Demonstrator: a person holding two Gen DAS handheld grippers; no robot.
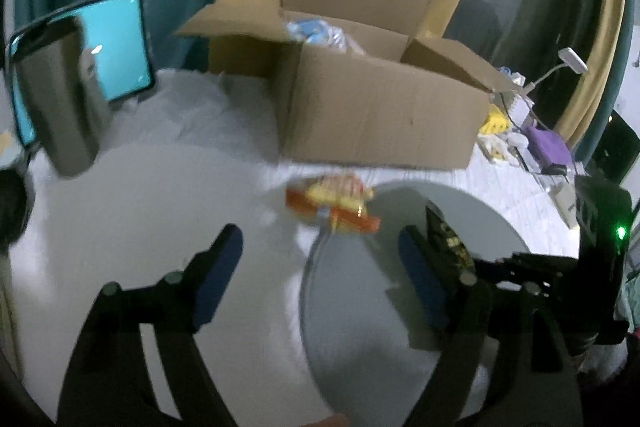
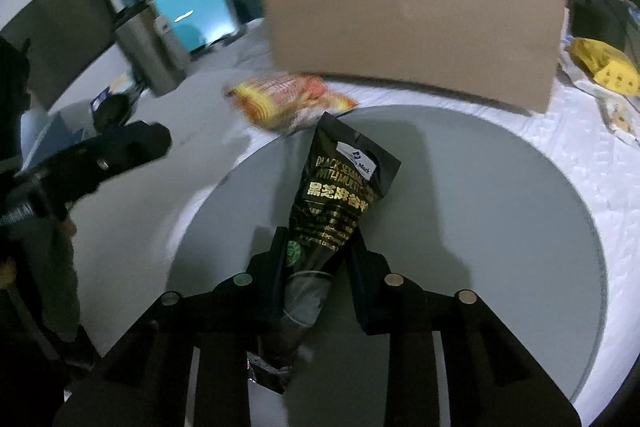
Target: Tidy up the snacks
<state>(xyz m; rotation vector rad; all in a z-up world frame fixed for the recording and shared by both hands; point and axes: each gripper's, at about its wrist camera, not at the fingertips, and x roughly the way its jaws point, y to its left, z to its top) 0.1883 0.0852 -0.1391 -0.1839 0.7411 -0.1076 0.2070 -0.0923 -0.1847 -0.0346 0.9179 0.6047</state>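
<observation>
Black foil pouch with gold lettering (image 2: 340, 203) sits pinched between the jaws of our right gripper (image 2: 320, 259), its long axis running straight out from the fingers toward the open brown cardboard box (image 2: 412, 23) ahead, with the pouch's far end just short of the box wall. We judge the next move is a lift up and over that near wall, since the box stands between pouch and opening. Our left gripper (image 1: 320, 267) hangs with its jaws wide apart and nothing between them, aimed at the orange and yellow plastic snack packet (image 1: 332, 205) lying crosswise on the white cloth just before the box. For that packet the left hand is nearer. A round grey tray (image 2: 500, 227) lies beneath us, a steel tumbler (image 1: 60, 99) and a turquoise screen (image 1: 116, 43) well off to the left.
</observation>
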